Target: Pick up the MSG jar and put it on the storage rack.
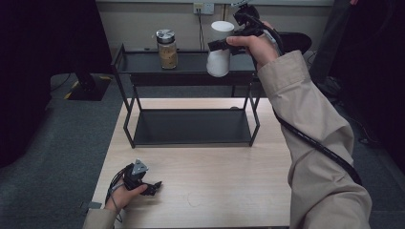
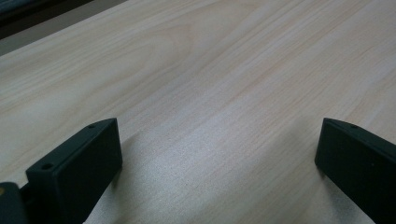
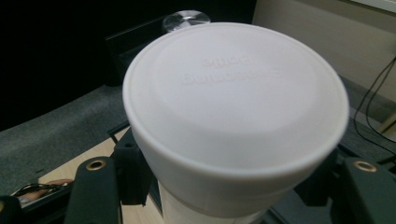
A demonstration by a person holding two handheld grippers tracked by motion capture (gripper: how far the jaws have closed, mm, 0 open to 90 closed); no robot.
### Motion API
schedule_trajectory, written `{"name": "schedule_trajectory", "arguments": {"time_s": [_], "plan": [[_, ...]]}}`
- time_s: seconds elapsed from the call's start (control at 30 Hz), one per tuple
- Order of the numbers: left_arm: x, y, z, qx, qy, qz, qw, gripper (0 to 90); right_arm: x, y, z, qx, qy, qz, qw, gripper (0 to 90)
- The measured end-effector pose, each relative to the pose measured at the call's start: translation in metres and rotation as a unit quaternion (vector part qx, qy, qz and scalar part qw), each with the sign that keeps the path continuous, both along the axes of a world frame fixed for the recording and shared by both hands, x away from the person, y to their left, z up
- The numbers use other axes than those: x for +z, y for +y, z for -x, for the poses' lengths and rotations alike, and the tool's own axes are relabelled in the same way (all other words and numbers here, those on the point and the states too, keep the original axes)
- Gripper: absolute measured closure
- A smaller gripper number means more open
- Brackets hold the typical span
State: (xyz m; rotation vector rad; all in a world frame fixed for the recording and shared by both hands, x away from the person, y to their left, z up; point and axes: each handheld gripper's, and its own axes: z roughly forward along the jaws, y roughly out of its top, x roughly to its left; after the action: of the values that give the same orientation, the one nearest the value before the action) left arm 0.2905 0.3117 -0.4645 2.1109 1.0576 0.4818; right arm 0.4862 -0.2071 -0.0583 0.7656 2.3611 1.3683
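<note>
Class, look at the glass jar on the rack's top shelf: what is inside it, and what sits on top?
The glass jar on the top shelf holds something tan, filling its lower part; what it is cannot be told. A silver lid closes the top.

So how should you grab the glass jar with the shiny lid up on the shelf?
Probably around the glass jar's straight body, below the metal lid, coming level from the front. It stands upright on the top shelf with its front unblocked; the wall is close behind.

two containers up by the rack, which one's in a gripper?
The white container with the white lid: the right gripper is clamped on it, held up at the rack's top shelf. The glass jar with the metal lid stands on that shelf untouched.
</note>
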Motion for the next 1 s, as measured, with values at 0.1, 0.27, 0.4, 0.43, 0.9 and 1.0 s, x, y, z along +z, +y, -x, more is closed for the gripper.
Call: {"name": "schedule_trajectory", "arguments": {"time_s": [0.1,0.27,0.4,0.43,0.9,1.0], "plan": [[0.0,0.0,0.0,-0.001,0.0,0.0,1.0,0.0,0.004,0.004,-0.006,-0.011,-0.001,0.005,0.9999,35.1],[0.0,0.0,-0.001,-0.002,0.0,-0.002,1.0,0.0,0.0,0.007,-0.019,-0.032,0.002,-0.002,0.9995,35.1],[0.0,0.0,-0.001,-0.002,0.0,-0.002,1.0,0.0,-0.003,0.016,-0.029,-0.05,0.001,0.011,0.9987,35.1],[0.001,0.0,-0.002,-0.002,0.0,-0.003,1.0,0.0,-0.004,0.018,-0.032,-0.055,0.002,0.014,0.9984,35.1],[0.0,0.0,-0.001,-0.001,0.0,-0.002,1.0,0.0,-0.019,0.034,-0.059,-0.08,0.011,0.032,0.9962,35.1],[0.0,0.0,-0.001,-0.002,0.0,-0.002,1.0,0.0,-0.021,0.036,-0.061,-0.082,0.013,0.034,0.996,35.1]]}}
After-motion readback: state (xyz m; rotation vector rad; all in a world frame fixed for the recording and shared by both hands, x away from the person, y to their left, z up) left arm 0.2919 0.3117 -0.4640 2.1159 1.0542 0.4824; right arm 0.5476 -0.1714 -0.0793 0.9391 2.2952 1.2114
